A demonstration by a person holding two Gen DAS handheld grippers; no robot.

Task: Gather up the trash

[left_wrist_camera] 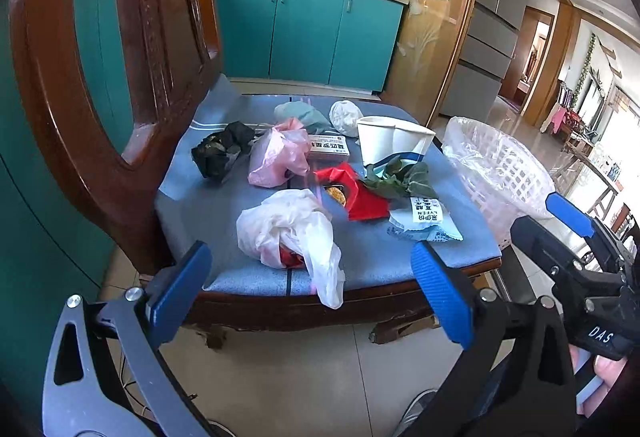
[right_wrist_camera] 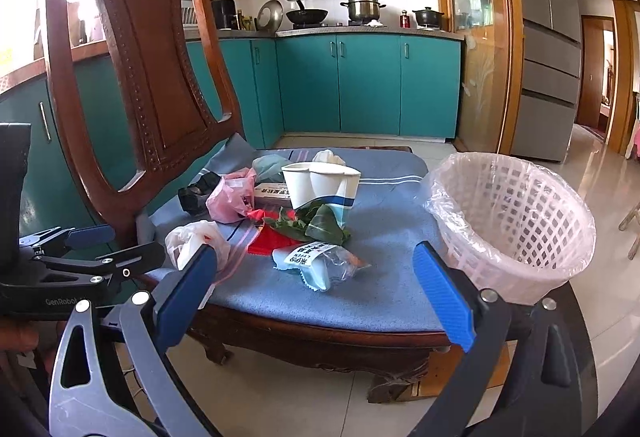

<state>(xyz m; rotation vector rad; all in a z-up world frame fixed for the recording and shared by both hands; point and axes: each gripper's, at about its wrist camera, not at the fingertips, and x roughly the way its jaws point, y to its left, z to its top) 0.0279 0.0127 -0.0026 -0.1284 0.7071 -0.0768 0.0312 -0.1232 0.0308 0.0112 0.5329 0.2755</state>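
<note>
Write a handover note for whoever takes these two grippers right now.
Left gripper: open, empty, short of the chair's front edge.
Right gripper: open, empty, likewise in front.
Trash all sits on the chair cushion: white plastic bag nearest, pink bag, black wad, red wrapper, snack packet, paper cup, leaves.
Lined basket stands right of the chair; no trash visible in it.
Done: nothing. Left: everything.

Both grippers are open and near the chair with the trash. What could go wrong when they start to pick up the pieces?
1. The white plastic bag hangs over the front edge of the chair cushion; a poor pinch may pull it to the floor.
2. The green leaves lean against the paper cup, so taking one may shift the other.
3. The basket stands beside the chair; the right gripper may knock it.
</note>
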